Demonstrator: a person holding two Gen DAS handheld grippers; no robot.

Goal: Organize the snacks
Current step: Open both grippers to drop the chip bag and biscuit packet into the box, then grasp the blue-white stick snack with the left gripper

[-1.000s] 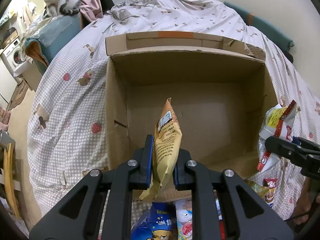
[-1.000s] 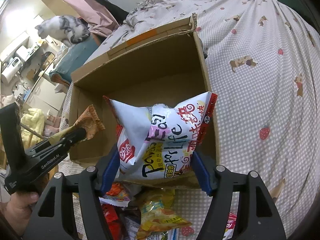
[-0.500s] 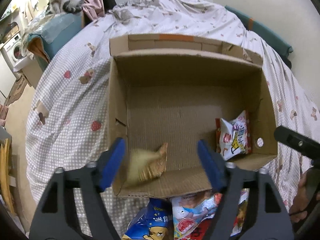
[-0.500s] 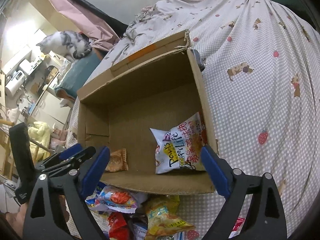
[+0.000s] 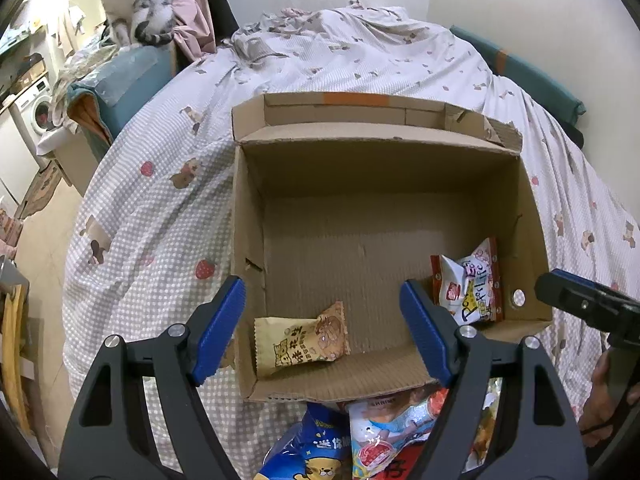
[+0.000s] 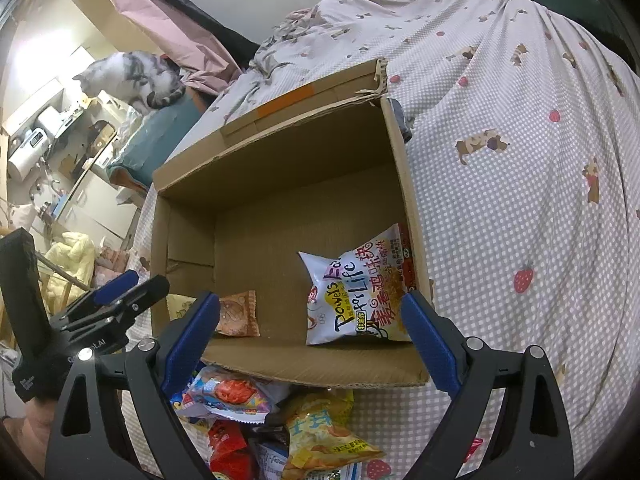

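Both grippers stand over the near edge of an open cardboard box that rests on a checked bedspread. The left gripper has its jaws spread wide with nothing between the pads; directly below it, on the box floor in the near left corner, lies a small tan snack packet, flat and clear of the jaws. The right gripper is likewise spread wide and grips nothing; a white snack bag with red edging lies in the near right corner of the box, leaning against the right wall. The two packets are well apart, with bare cardboard between them. The step in hand appears to be the return for more stock: a heap of loose snack packets lies on the bedspread just in front of the box, below both grippers. To do this well, lift each gripper clear of the front box wall before drawing it back, so that a jaw does not catch the rim and drag the box. Select a packet at the top of the heap, not one pinned under others. Close on a sealed edge or a flat part of the packet, since the air-filled middle is likely to slip or crush its contents. Work one packet per gripper, and keep the two grippers apart over the heap to avoid a clash. A cat sits on furniture beyond the bed, well away from the work.
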